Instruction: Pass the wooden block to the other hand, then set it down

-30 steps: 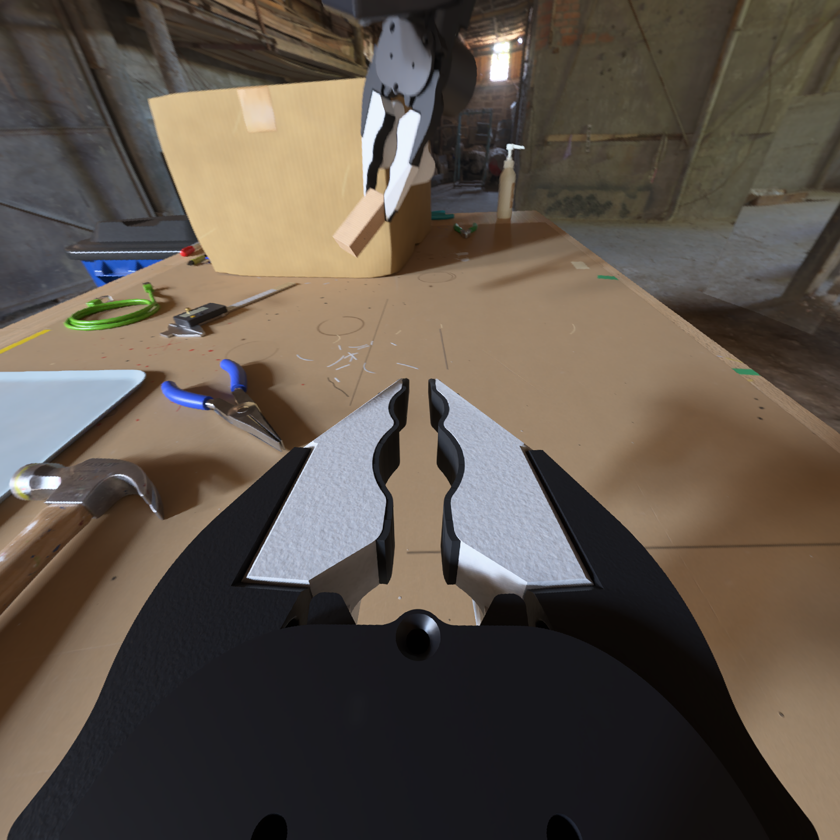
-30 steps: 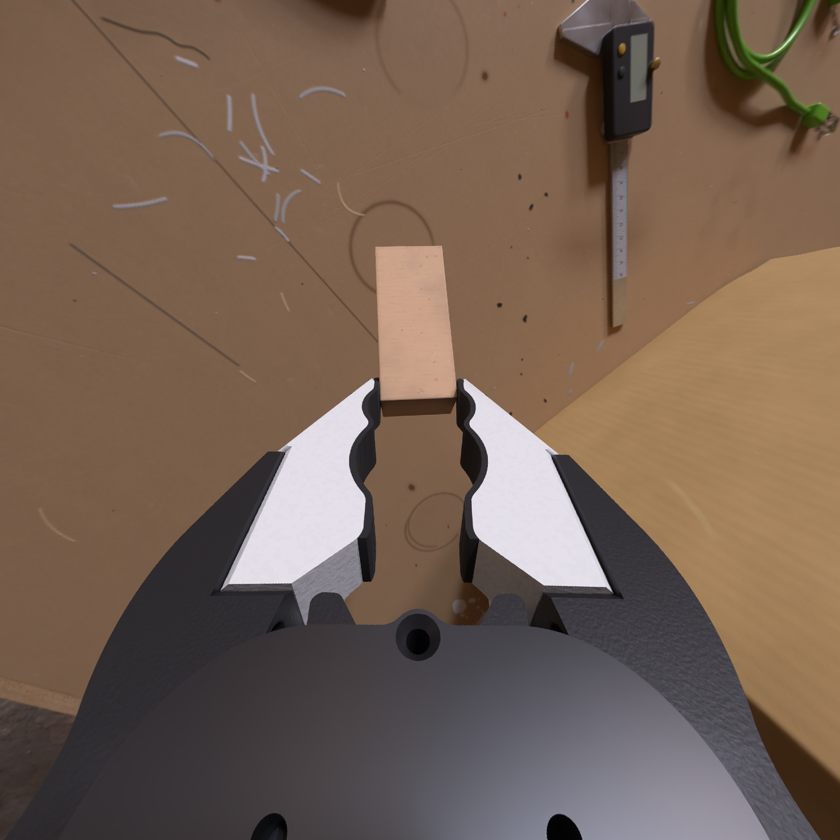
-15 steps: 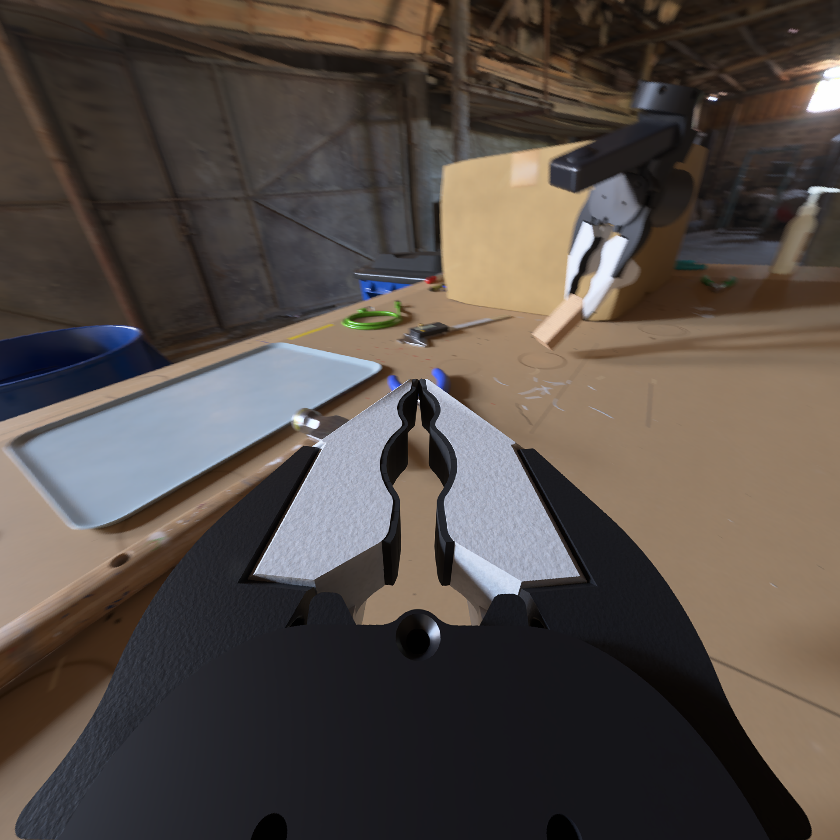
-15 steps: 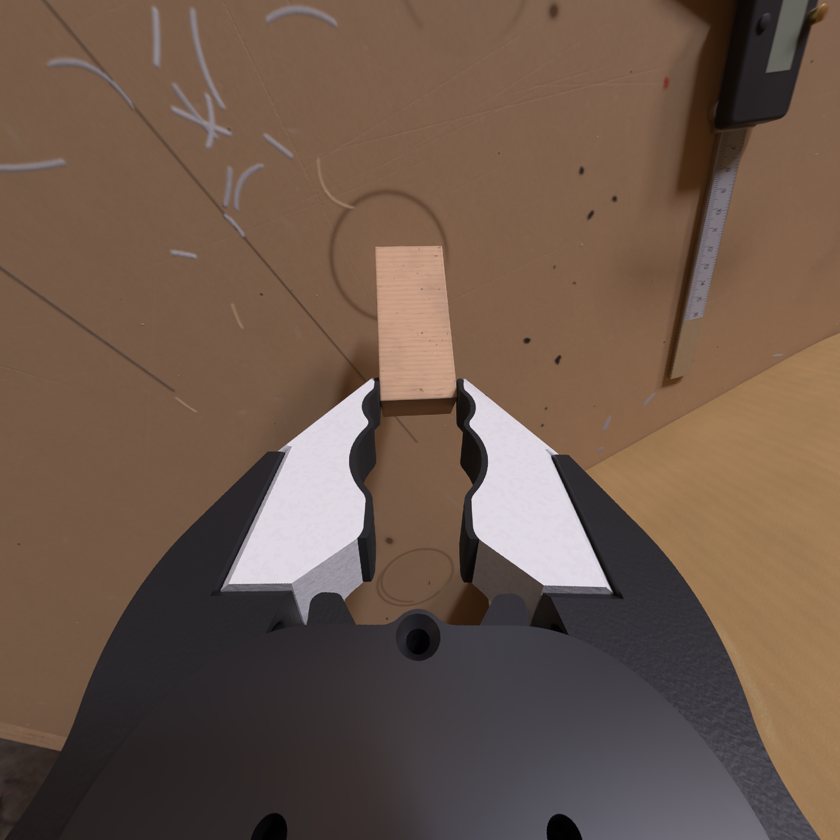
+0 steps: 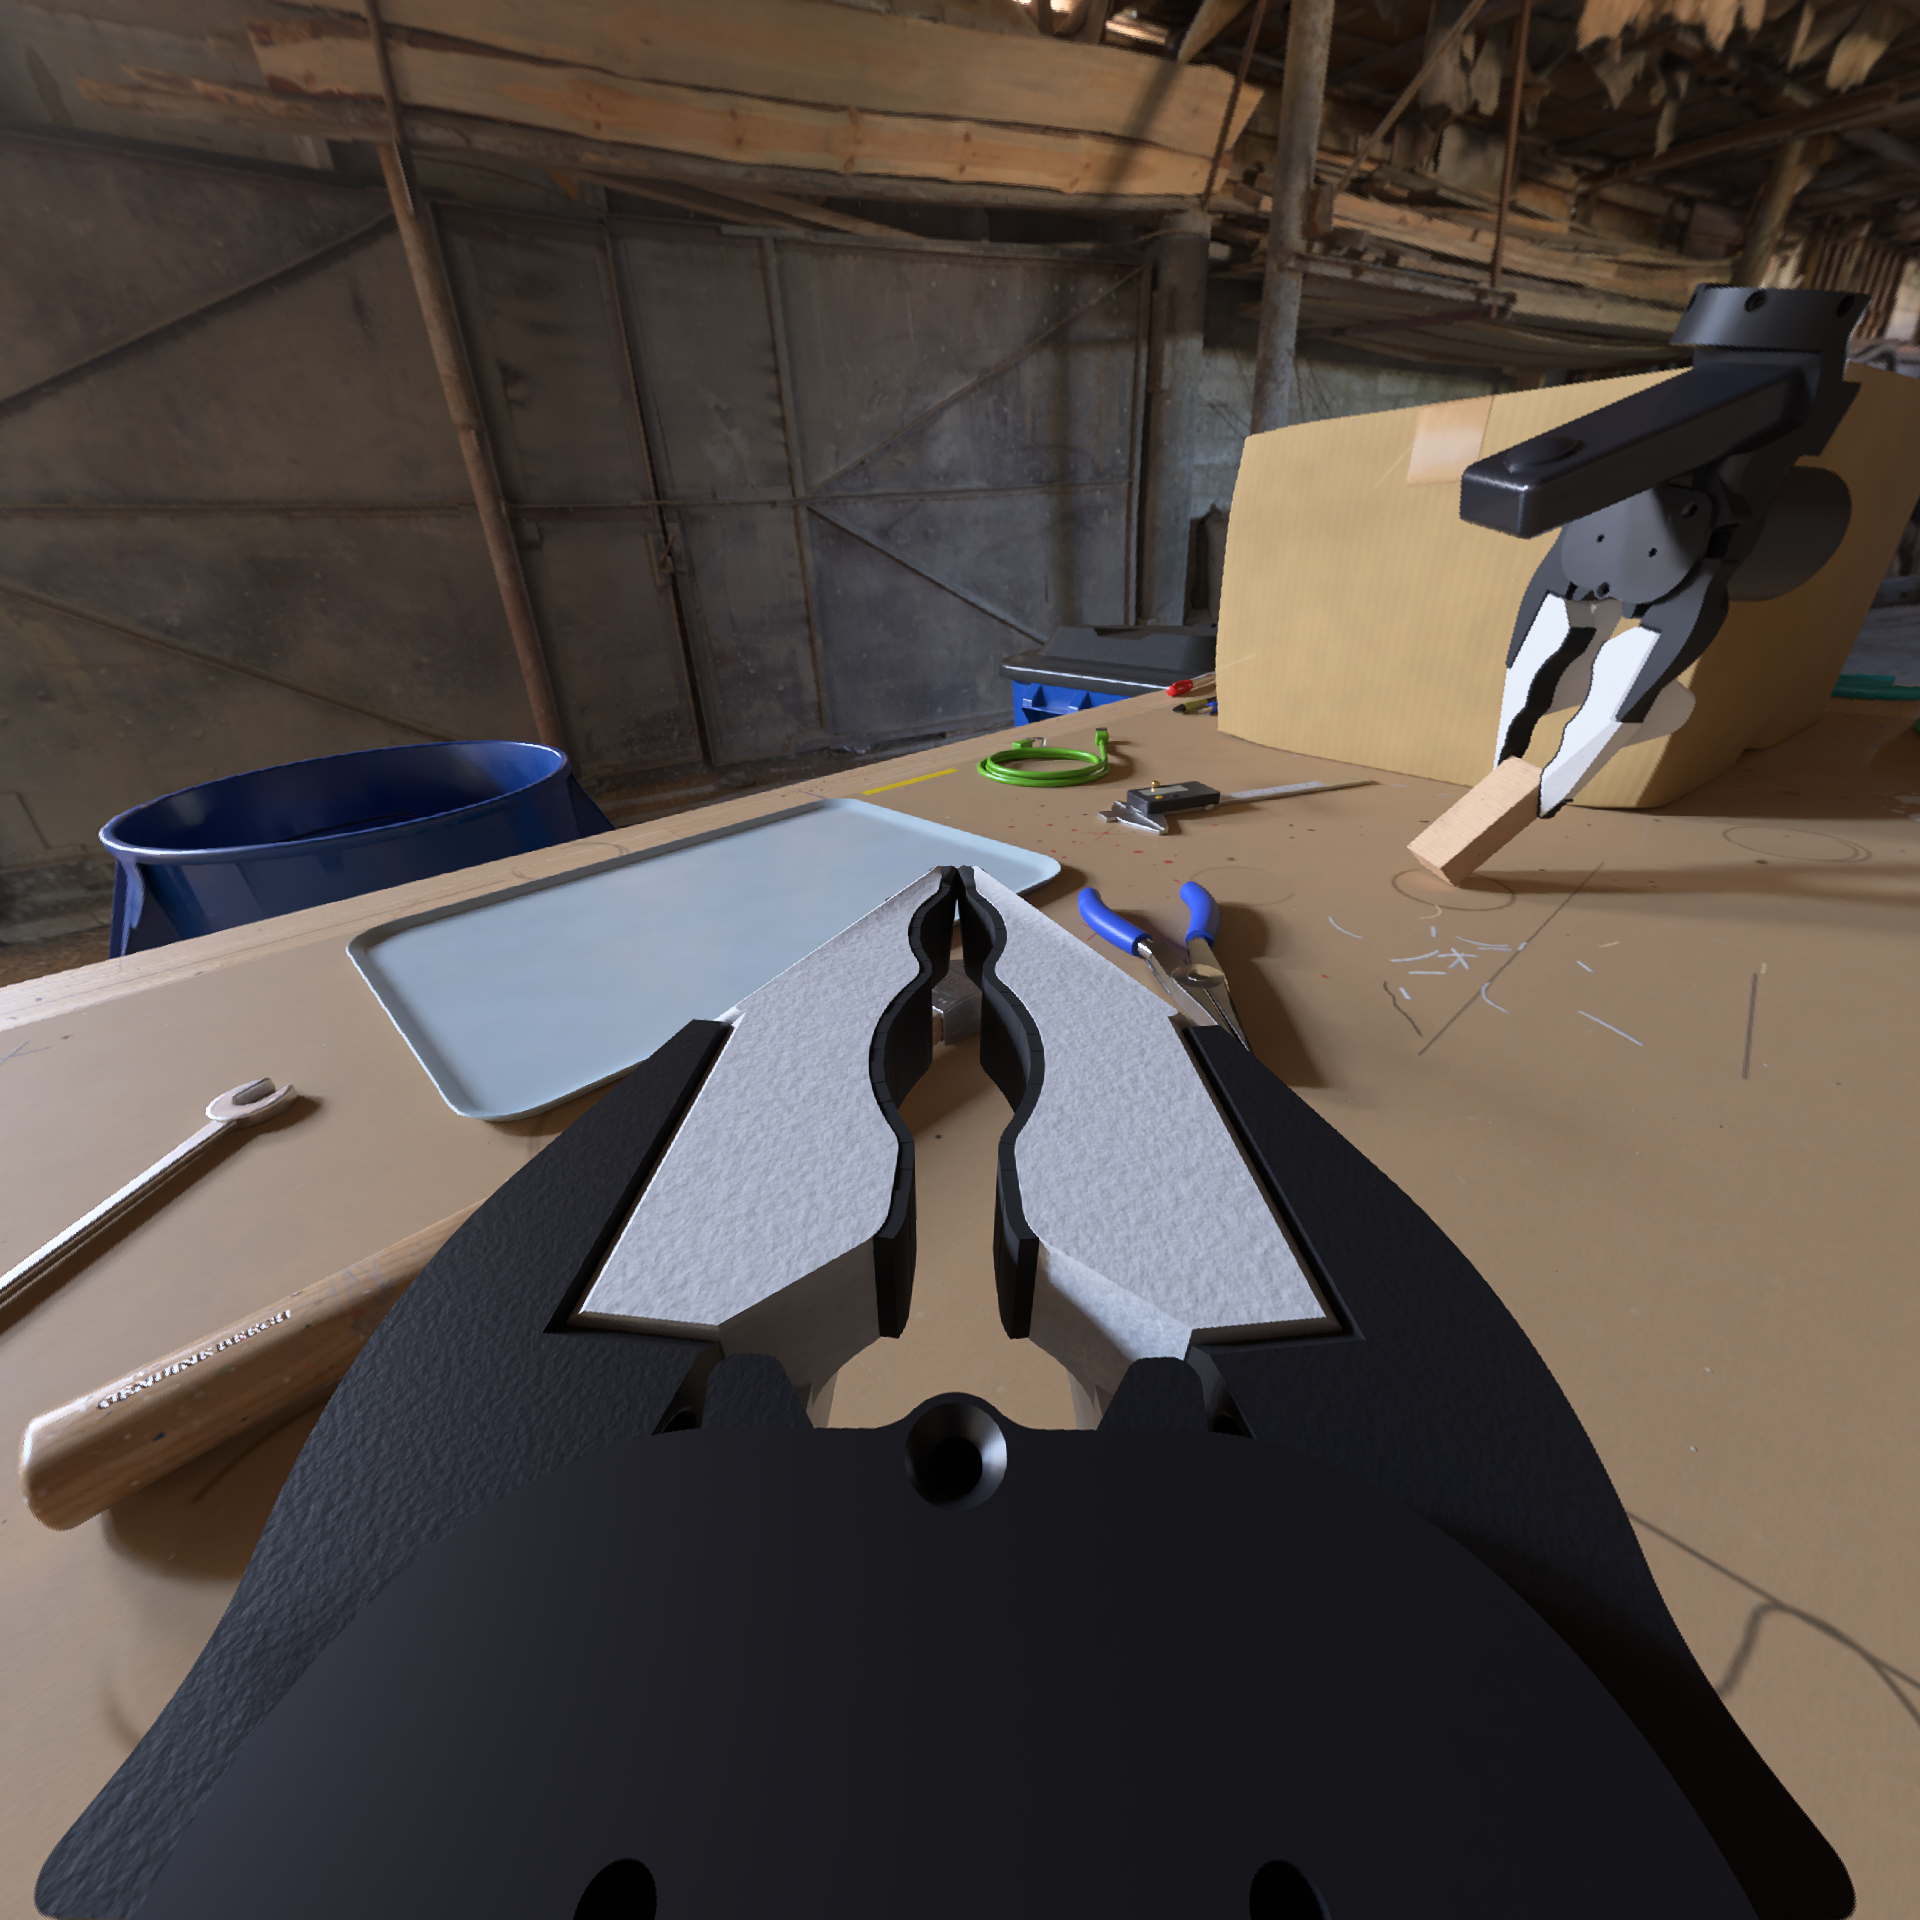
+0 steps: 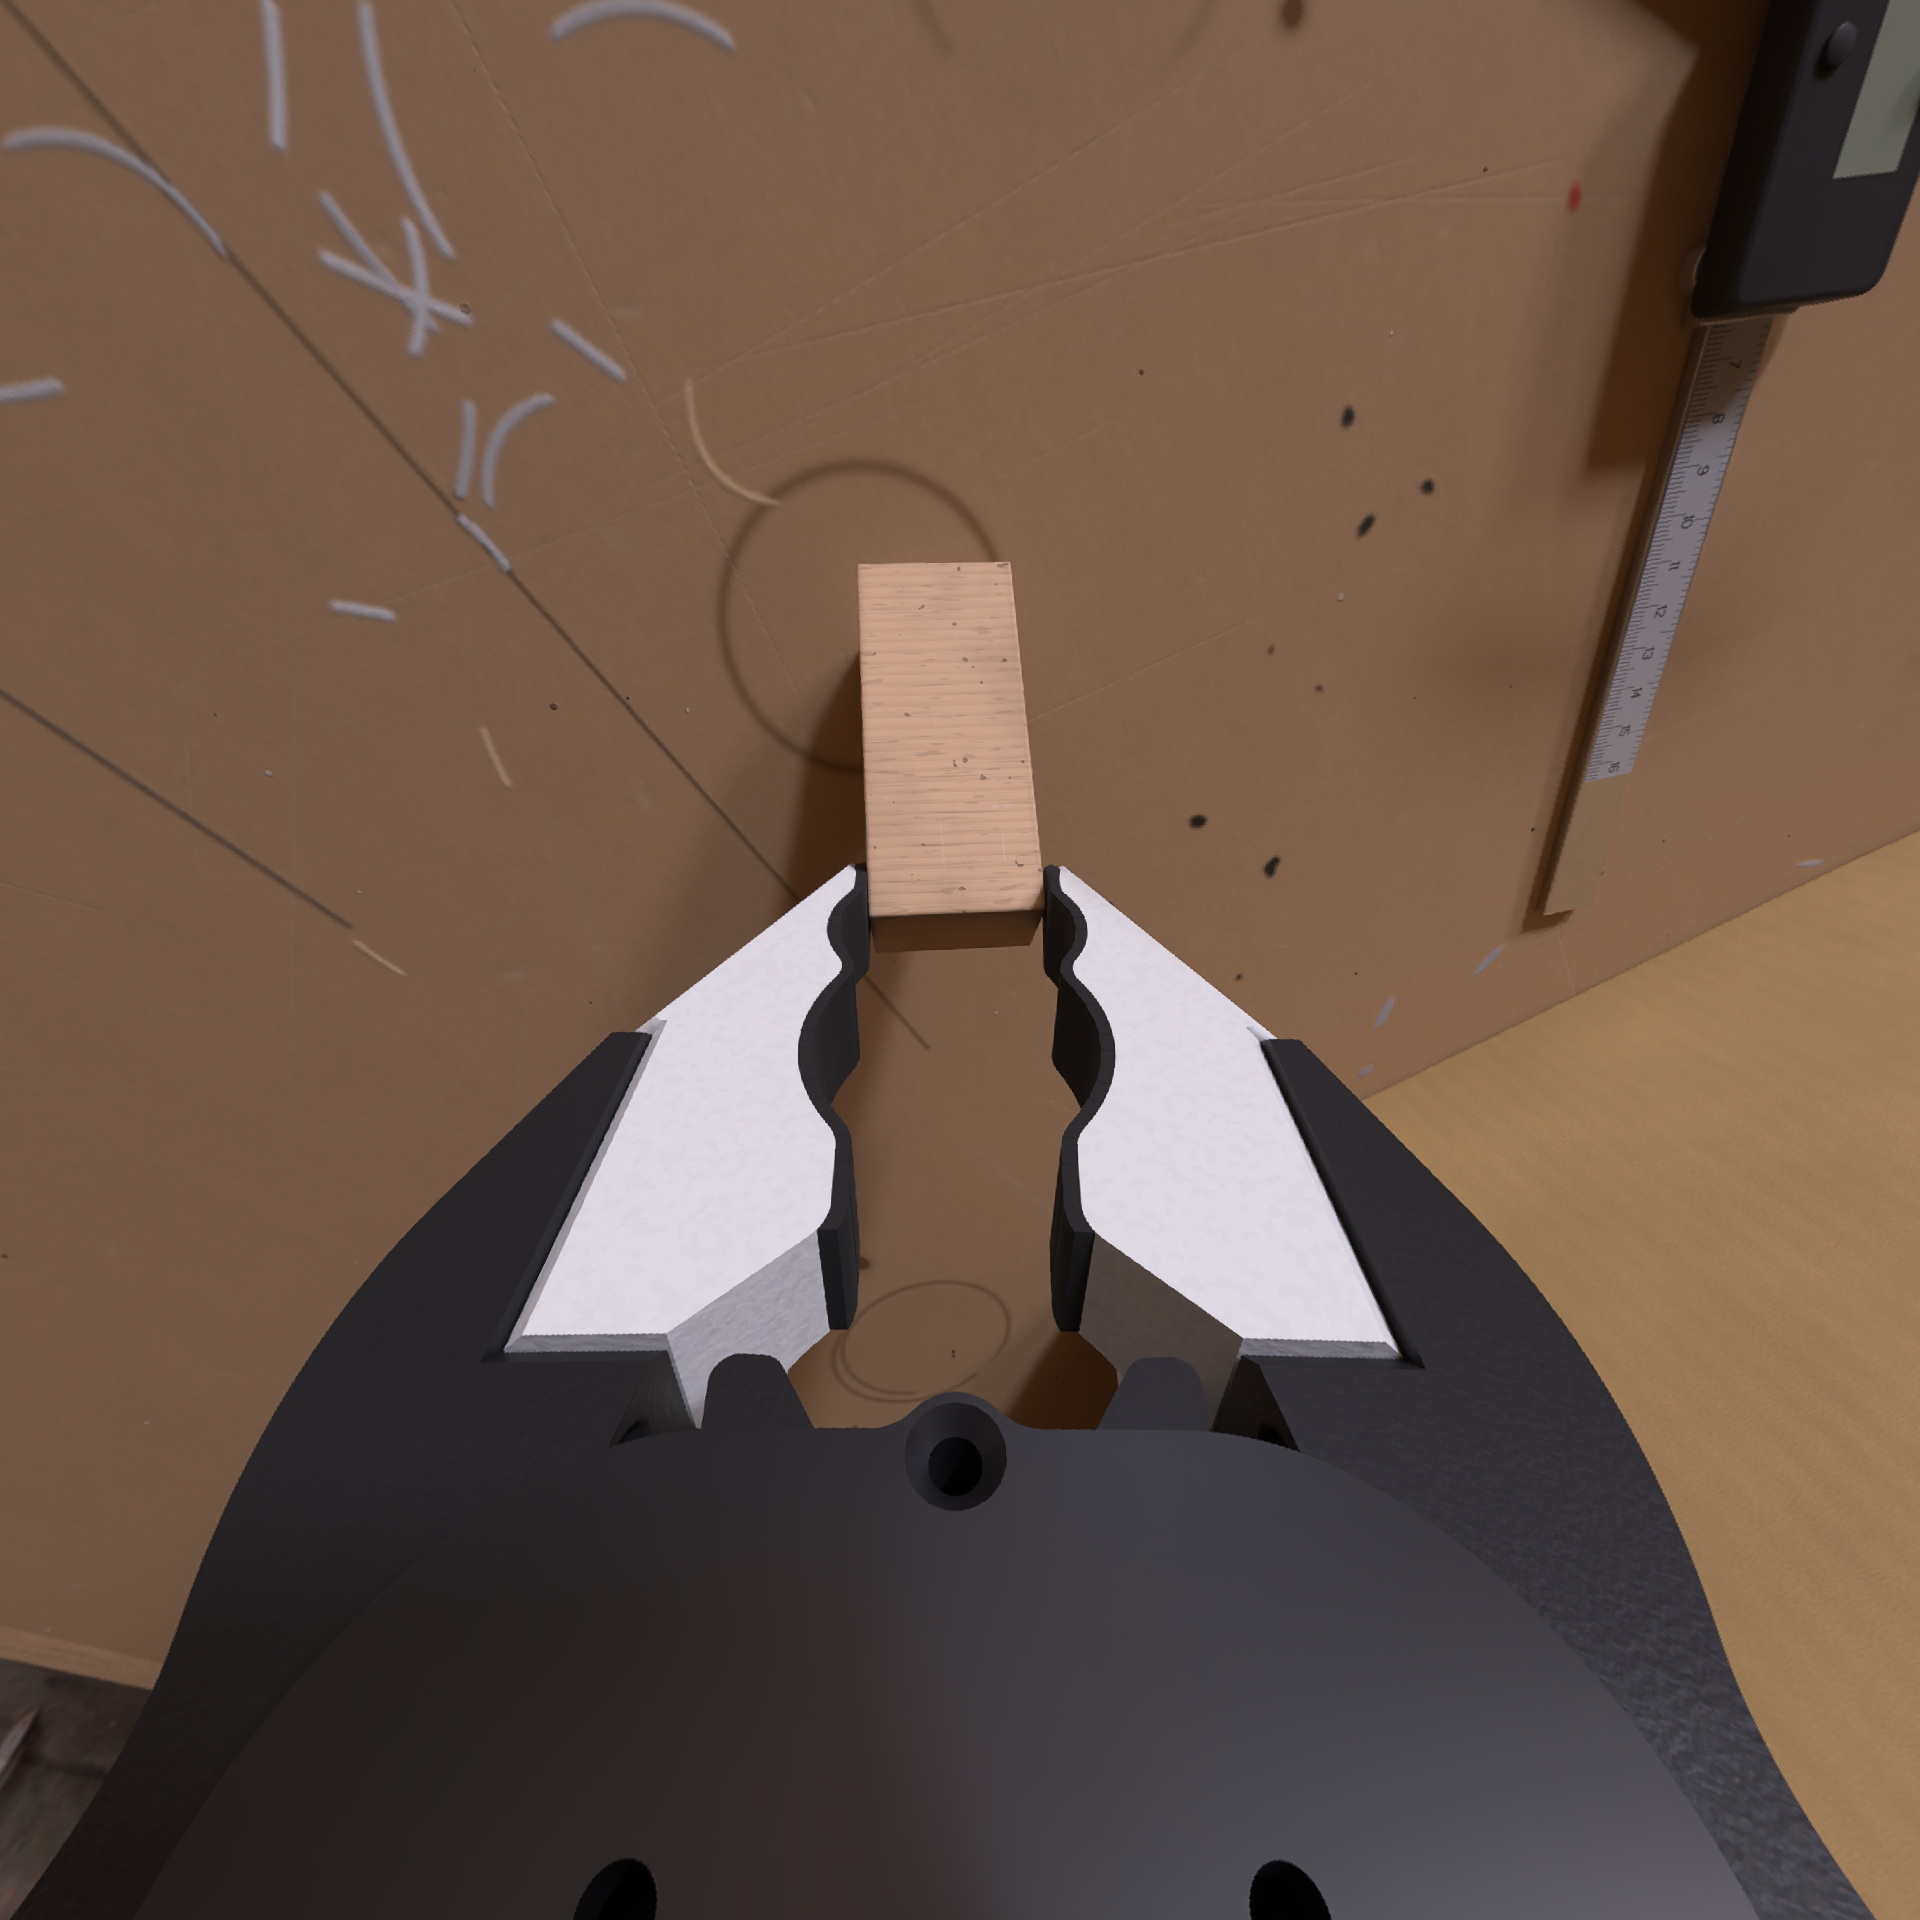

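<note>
Pinching wooden block (image 6: 948, 743) by its near end, right tool (image 6: 951, 894) is gripping stiff, light wood; left tool (image 5: 956, 878) pressed together, empty.

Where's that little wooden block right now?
The wooden block is pinched at one end in the right claw, its far end tilted down to the workbench, just in front of the cardboard box.

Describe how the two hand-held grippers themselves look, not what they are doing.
Both match. The left hand-held gripper has a broad, rounded, matt black body with a grainy texture, a round hole at its middle, and two white, rough-faced fingers edged inside with wavy black pads. The right hand-held gripper looks charcoal. No cables or markings show.
</note>
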